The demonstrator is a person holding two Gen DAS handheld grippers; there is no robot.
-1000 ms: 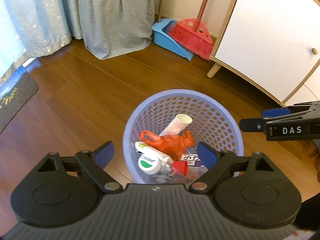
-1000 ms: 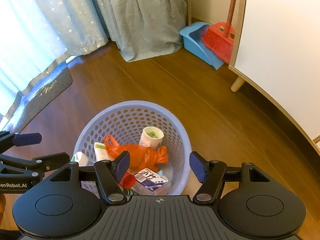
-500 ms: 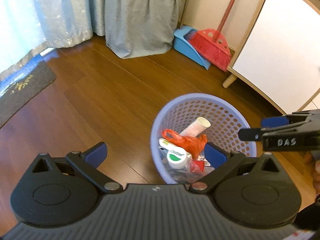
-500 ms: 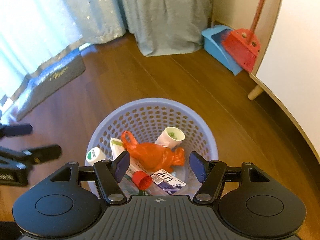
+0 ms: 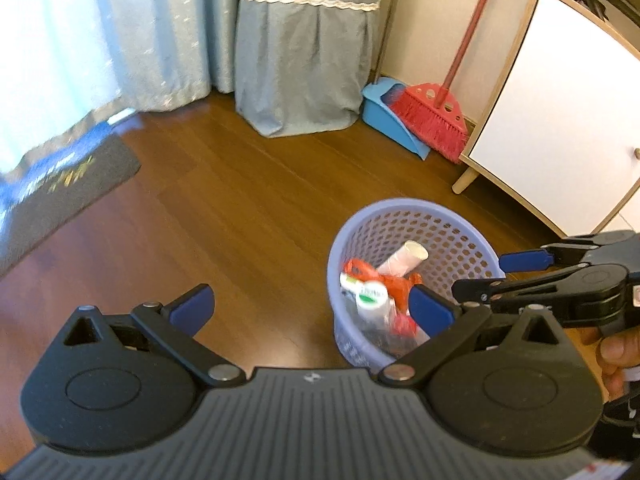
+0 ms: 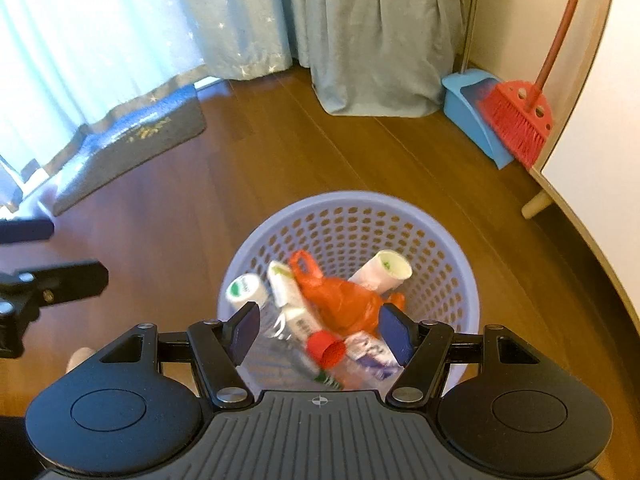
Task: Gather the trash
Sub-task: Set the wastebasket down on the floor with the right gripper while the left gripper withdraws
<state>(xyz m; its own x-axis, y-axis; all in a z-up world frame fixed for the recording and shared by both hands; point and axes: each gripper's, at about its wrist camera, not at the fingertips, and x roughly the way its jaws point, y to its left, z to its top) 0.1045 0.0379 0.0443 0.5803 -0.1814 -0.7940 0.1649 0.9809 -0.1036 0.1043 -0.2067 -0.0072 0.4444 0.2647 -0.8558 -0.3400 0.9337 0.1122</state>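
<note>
A lilac perforated basket (image 6: 448, 236) (image 5: 452, 216) stands on the wooden floor. Inside lie an orange plastic bag (image 6: 344, 300) (image 5: 400, 280), a white paper cup (image 6: 388, 268) (image 5: 404, 258), a white bottle with a green label (image 6: 244, 288) (image 5: 370, 296), a red cap (image 6: 326, 350) and a small carton (image 6: 370, 354). My right gripper (image 6: 320, 330) hangs open right above the basket, holding nothing. My left gripper (image 5: 310, 308) is open and empty, over bare floor left of the basket. The right gripper (image 5: 492, 276) shows at the right edge of the left wrist view.
A red broom (image 5: 434, 118) (image 6: 518, 120) leans in a blue dustpan (image 5: 390, 120) (image 6: 470, 108) beside a white cabinet (image 5: 560, 120). Blue-grey curtains (image 6: 380, 40) hang at the back. A dark doormat (image 5: 60, 184) (image 6: 132, 148) lies at the left. A hand (image 5: 616, 352) holds the right gripper.
My left gripper has swung left, away from above the basket. The right gripper has shifted so the basket sits centred under it. Both stay open.
</note>
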